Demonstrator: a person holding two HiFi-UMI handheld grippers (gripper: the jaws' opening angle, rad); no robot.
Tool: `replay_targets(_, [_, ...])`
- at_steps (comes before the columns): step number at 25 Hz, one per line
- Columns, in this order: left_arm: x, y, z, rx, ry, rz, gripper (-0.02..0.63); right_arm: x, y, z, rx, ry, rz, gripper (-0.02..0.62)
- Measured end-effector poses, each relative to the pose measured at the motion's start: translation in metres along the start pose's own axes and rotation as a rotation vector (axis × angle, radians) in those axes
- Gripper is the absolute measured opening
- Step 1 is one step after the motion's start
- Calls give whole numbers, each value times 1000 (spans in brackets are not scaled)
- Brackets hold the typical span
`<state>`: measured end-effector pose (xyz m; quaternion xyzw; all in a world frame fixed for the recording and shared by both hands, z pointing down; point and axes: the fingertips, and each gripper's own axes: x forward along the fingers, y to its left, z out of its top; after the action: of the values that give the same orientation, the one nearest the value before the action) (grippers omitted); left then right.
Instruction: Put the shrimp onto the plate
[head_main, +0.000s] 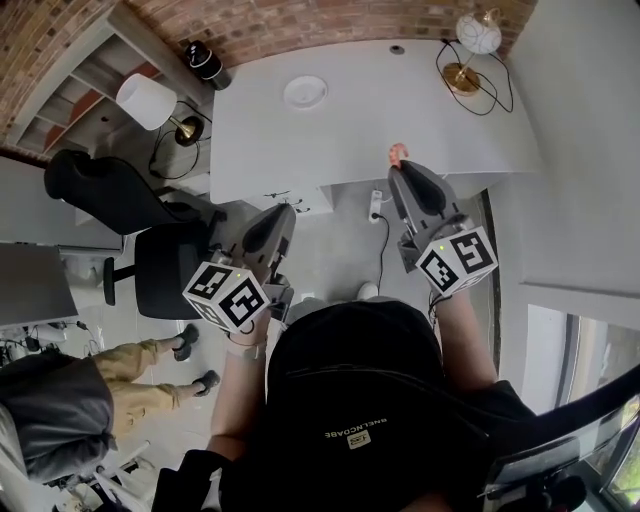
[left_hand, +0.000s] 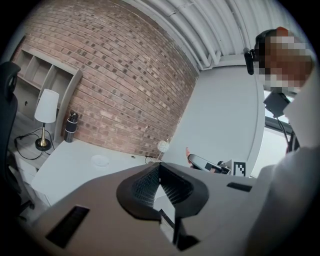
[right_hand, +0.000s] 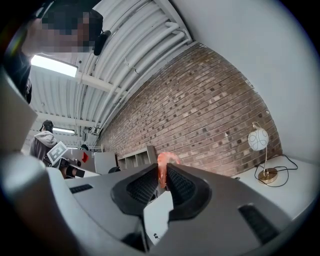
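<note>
Right gripper (right_hand: 163, 176): ribbed black jaws clamped on a curved, glossy pink shrimp (right_hand: 165, 161).
Left gripper (left_hand: 159, 169): ribbed jaws pressed together, empty.
Plate (head_main: 305, 92): round, white, on the smooth table (head_main: 420, 105).

Clad in a black top (head_main: 350, 400) with a small pale print (head_main: 352, 436). Grey-shelled at left gripper (head_main: 285, 208) and right gripper (head_main: 400, 166) — black ribbed pads (left_hand: 145, 186), black-and-white marker cubes (head_main: 228, 295), a green light (head_main: 441, 246) on the right.
</note>
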<state>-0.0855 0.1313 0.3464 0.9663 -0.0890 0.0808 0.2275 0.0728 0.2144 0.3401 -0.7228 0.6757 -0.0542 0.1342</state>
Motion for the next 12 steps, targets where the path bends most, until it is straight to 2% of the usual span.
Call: replay_targets(12, [9, 1, -12, -14, 9, 35, 3, -5, -13, -6, 0, 9, 19, 52])
